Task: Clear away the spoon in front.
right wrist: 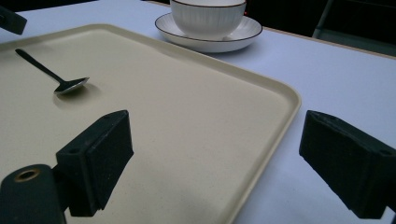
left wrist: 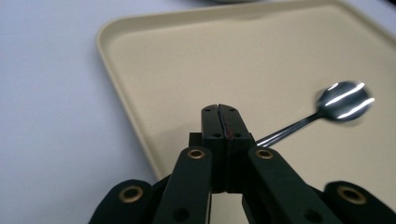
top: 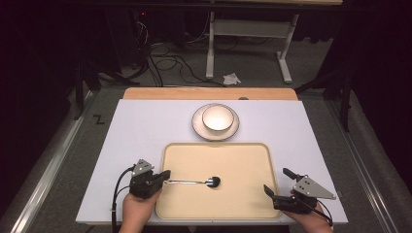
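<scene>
Clamped on the handle end, the left hand-held gripper (top: 164,177) holds the spoon (top: 194,182) over the tray (top: 252,204); thin, slick steel may pivot. Right hand-held gripper (top: 278,181) gapes.

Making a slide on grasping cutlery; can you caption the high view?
Left claw shut on a spoon handle over the beige tray; right claw open.

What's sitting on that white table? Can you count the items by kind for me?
Tray: 1
Spoon: 1
Bowl: 1
Saucer: 1
Total: 4
</scene>
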`<move>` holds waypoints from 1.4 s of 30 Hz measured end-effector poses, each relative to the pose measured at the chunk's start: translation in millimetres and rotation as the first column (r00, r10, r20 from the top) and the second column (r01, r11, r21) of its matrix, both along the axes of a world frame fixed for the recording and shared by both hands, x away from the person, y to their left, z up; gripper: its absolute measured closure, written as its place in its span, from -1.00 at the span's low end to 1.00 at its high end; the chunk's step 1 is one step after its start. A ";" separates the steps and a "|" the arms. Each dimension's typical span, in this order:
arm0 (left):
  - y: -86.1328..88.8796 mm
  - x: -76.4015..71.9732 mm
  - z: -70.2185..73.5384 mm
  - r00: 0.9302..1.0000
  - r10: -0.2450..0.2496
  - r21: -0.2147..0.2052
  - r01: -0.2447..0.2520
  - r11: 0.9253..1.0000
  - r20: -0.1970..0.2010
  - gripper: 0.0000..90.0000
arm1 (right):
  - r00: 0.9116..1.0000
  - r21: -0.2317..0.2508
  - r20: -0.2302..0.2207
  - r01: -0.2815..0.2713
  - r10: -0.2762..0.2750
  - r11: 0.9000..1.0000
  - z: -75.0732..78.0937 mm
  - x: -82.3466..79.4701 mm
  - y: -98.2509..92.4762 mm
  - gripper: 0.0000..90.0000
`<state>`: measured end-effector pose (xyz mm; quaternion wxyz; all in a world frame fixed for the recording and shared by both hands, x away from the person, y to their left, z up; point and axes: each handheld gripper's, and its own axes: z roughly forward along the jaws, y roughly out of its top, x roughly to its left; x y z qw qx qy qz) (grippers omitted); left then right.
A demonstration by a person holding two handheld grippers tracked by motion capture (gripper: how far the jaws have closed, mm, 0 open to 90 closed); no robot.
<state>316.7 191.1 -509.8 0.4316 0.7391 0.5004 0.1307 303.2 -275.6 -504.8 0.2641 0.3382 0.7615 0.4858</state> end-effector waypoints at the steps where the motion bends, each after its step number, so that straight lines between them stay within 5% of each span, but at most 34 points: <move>1: -2.0 1.3 -2.1 1.000 0.001 0.038 -0.001 0.999 -0.008 1.00 | 1.000 -0.001 -0.002 0.000 0.000 1.000 -0.1 -0.1 0.0 -0.77; 3: -4.5 4.6 -6.3 1.000 -0.002 0.098 0.005 0.995 -0.030 1.00 | 1.000 0.001 -0.002 0.000 0.000 1.000 0.0 -0.3 0.0 -0.77; 11: -12.8 0.4 -6.3 0.996 -0.048 0.167 0.059 0.984 -0.069 1.00 | 1.000 -0.002 0.000 -0.004 0.004 1.000 0.1 -0.3 0.1 -0.77; 16: -18.6 -10.4 -4.3 0.992 -0.096 0.178 0.110 0.978 -0.085 1.00 | 1.000 0.002 0.000 -0.003 0.003 1.000 0.7 -1.0 -0.1 -0.77; 26: -39.0 -19.5 -2.0 0.971 -0.209 0.158 0.226 0.961 -0.117 1.00 | 1.000 0.000 -0.001 -0.001 0.001 1.000 0.8 -1.2 0.5 -0.77; 30: -46.9 -19.1 4.7 0.971 -0.227 0.128 0.235 0.964 -0.072 1.00 | 1.000 -0.004 0.001 -0.005 0.005 1.000 0.4 -0.5 0.5 -0.77; 32: -62.8 -18.0 9.0 0.959 -0.276 0.128 0.282 0.951 -0.062 1.00 | 1.000 -0.006 -0.002 -0.003 0.003 1.000 -0.4 0.0 1.2 -0.77; 33: -62.8 -18.0 9.0 0.959 -0.276 0.128 0.282 0.951 -0.062 1.00 | 1.000 -0.006 -0.002 -0.002 0.002 1.000 -0.5 0.1 1.4 -0.77; 34: -74.7 -16.0 8.9 0.952 -0.298 0.149 0.304 0.941 -0.065 1.00 | 1.000 -0.004 -0.002 -0.002 0.002 1.000 -0.6 0.2 1.5 -0.77; 42: -101.6 -3.9 3.2 0.945 -0.314 0.181 0.326 0.928 -0.093 1.00 | 1.000 -0.005 -0.003 0.002 -0.002 1.000 -0.4 -0.3 0.6 -0.77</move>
